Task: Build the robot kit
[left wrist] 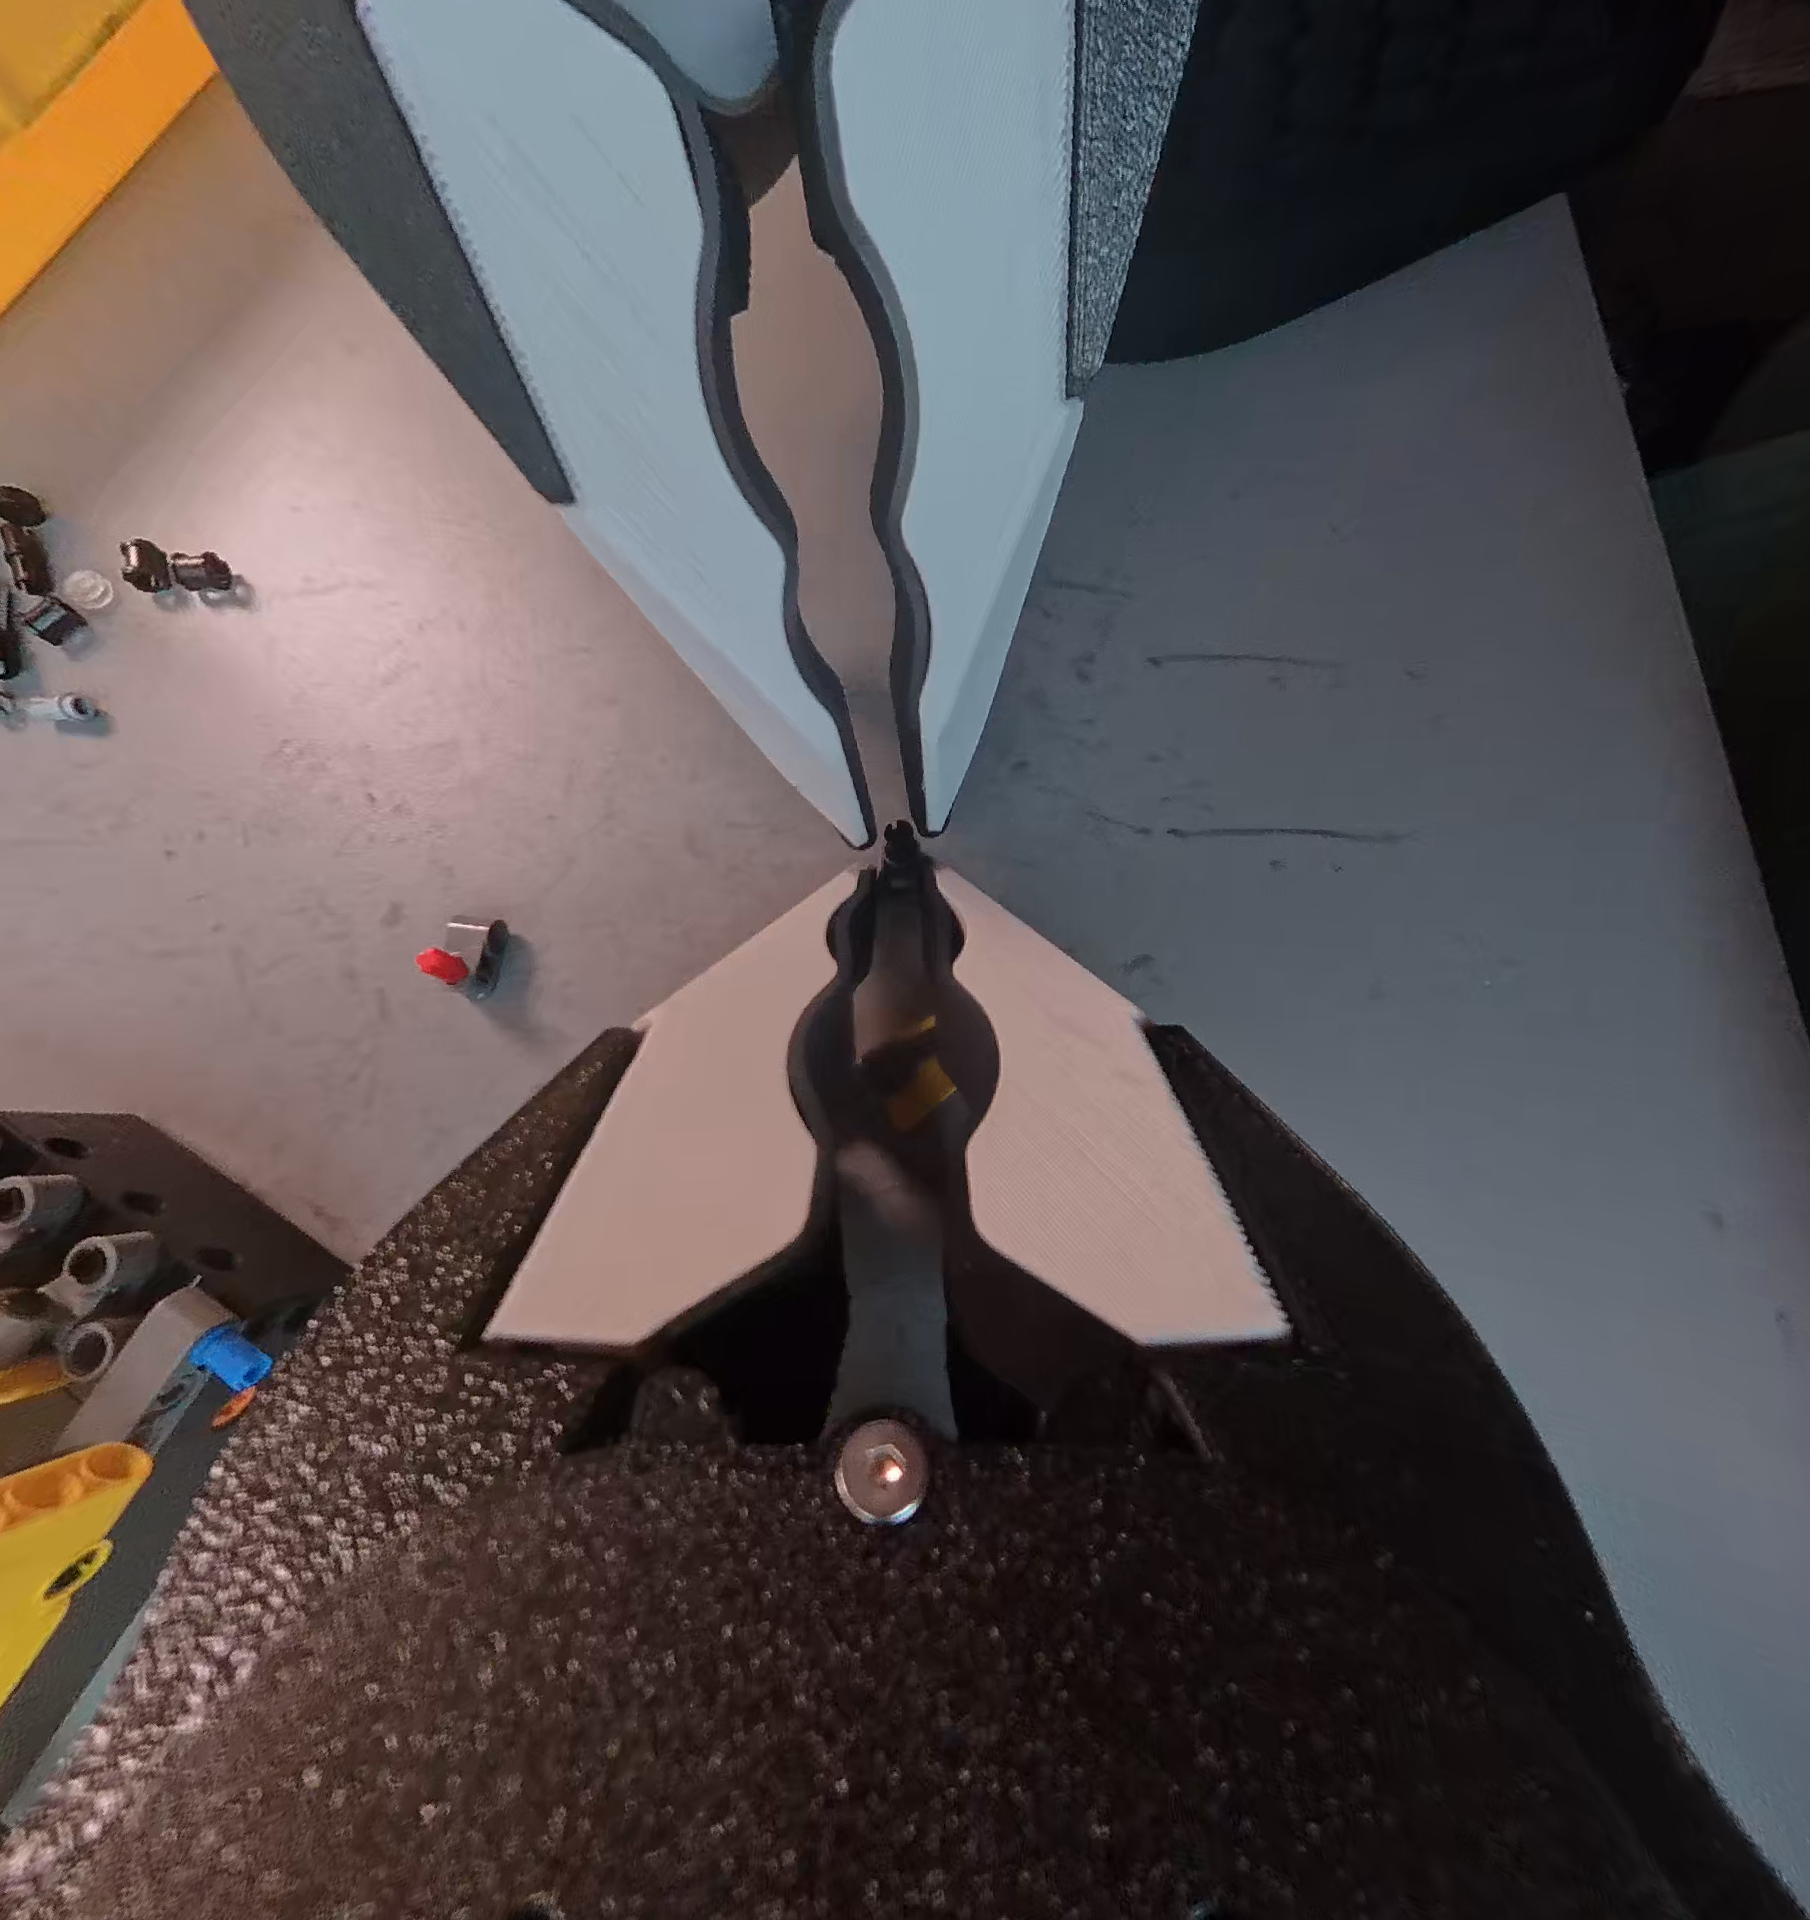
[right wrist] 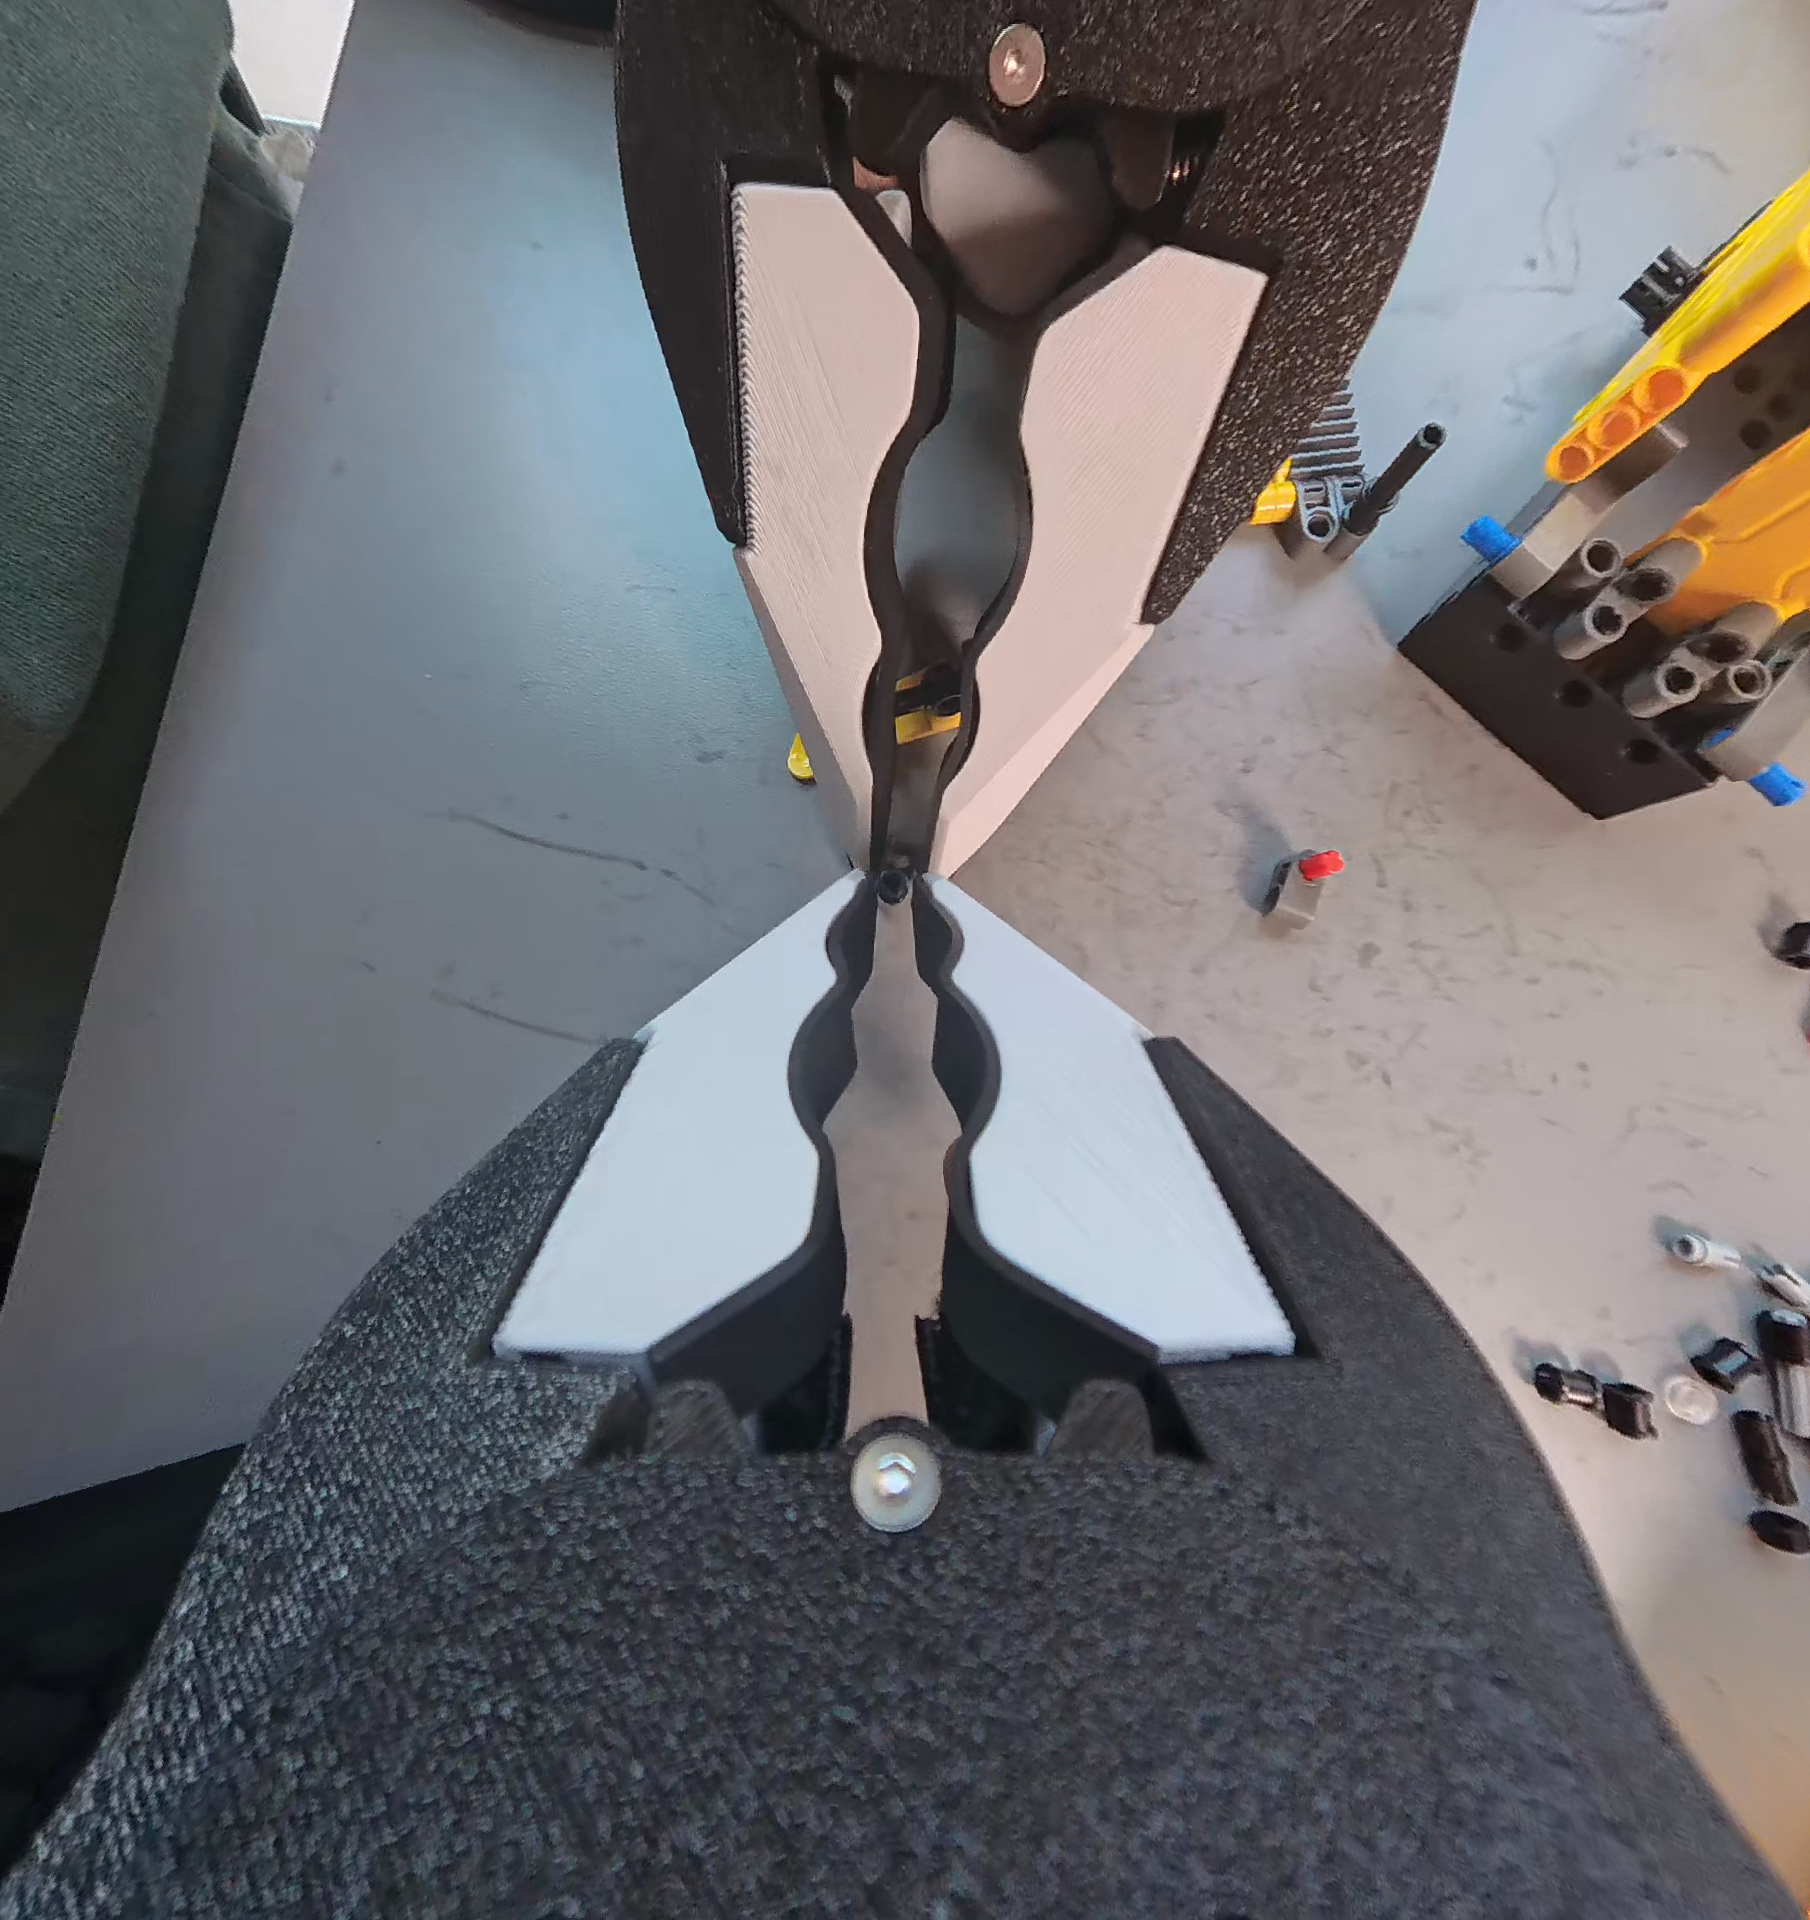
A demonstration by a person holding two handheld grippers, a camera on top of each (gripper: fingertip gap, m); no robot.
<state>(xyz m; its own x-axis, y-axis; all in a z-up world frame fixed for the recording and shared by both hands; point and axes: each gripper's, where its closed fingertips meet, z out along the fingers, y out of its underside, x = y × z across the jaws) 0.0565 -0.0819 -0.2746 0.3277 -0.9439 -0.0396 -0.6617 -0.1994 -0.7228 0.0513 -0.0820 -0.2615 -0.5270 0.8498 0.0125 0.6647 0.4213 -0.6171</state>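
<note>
While meeting tip to tip above the grey table [right wrist: 465, 727], the left gripper [left wrist: 897, 878] and right gripper [right wrist: 893, 883] are each pinching the same small black pin [right wrist: 892, 886], jaws nearly closed; a yellow-and-black brick assembly [right wrist: 1659, 582] is lying well apart.

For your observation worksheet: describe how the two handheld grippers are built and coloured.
Both match. The left gripper and right gripper each have a speckled black textured body, two pale grey ribbed wedge-shaped fingers lined with wavy black rubber, and a silver screw at the base of the jaws.
</note>
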